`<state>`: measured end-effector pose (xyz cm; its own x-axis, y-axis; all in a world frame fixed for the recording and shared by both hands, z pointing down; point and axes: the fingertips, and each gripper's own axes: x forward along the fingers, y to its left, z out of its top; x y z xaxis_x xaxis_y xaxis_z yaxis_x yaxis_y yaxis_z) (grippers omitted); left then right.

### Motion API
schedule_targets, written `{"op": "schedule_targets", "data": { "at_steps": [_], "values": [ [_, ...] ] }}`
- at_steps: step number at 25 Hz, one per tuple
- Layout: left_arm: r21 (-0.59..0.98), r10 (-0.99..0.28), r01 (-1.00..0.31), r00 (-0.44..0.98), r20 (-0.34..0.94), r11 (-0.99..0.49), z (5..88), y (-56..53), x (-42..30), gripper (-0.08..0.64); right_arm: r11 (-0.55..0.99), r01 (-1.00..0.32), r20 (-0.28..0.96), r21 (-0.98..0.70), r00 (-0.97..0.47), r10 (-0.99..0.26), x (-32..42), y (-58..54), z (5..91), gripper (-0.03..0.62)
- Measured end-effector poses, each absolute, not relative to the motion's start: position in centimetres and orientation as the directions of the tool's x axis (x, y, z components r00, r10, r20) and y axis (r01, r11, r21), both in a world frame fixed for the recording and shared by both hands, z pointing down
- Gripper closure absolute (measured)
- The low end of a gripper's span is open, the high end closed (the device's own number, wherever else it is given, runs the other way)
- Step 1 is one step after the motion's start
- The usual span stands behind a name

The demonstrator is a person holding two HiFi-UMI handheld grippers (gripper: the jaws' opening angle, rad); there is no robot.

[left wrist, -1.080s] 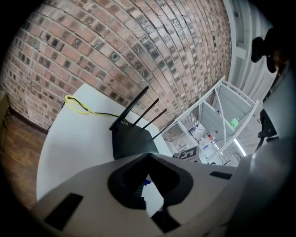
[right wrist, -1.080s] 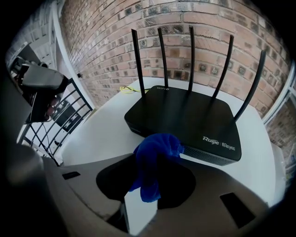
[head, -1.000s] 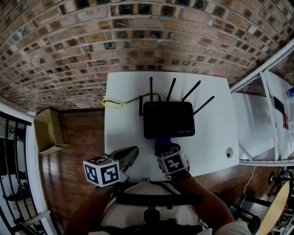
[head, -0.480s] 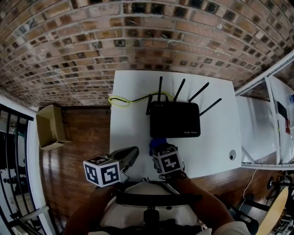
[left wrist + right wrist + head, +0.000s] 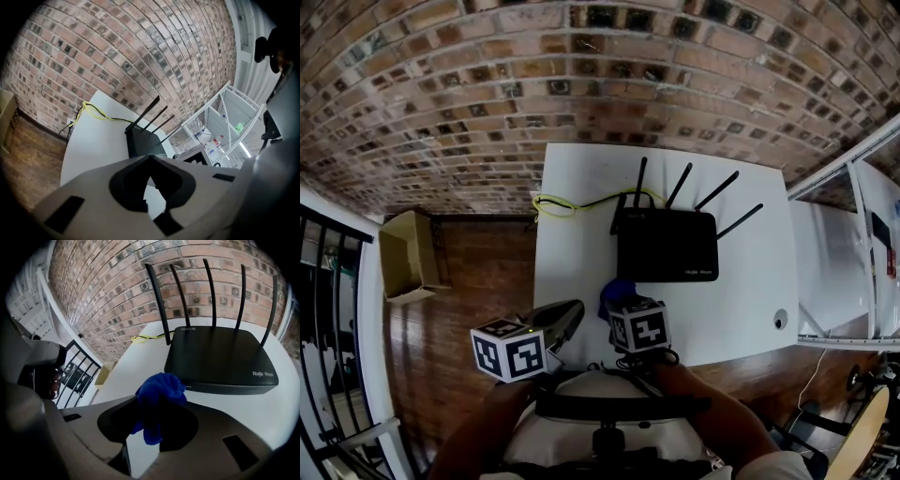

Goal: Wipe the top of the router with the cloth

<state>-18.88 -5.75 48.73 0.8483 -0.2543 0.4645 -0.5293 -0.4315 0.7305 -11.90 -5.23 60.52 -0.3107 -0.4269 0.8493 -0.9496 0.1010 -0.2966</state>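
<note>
Blue cloth [image 5: 158,391] sits pinched in the right gripper [image 5: 161,403]. Just beyond its tips lies the router [image 5: 220,357]. The left gripper [image 5: 150,158] has its jaws together, empty.

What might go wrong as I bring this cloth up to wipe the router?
The cloth is only a small bunch in the right gripper, so the hard jaw tips might scrape the router. A wide sweep might knock the upright antennas. The router may also slide toward the yellow cable.

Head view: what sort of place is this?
Probably an indoor office or workshop room, not certain: bare brick wall, wood floor, white table carrying a black router, white shelving beside it.
</note>
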Motion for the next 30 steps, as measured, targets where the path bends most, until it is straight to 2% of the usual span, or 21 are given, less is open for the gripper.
{"op": "schedule_targets", "data": {
  "at_steps": [14, 30],
  "values": [
    [0.727, -0.281, -0.553, 0.833, 0.477, -0.408, 49.2, -6.6, -21.3, 0.532, -0.112, -0.9, 0.817, -0.422, -0.323, -0.478, -13.4, -8.7, 60.7, 0.465],
    [0.726, -0.287, -0.564, 0.826, 0.486, -0.393, 49.6, -8.3, -22.8, 0.532, -0.292, -0.862, 0.829, -0.415, -0.226, -0.512, -13.5, -12.8, 61.1, 0.466]
  ]
}}
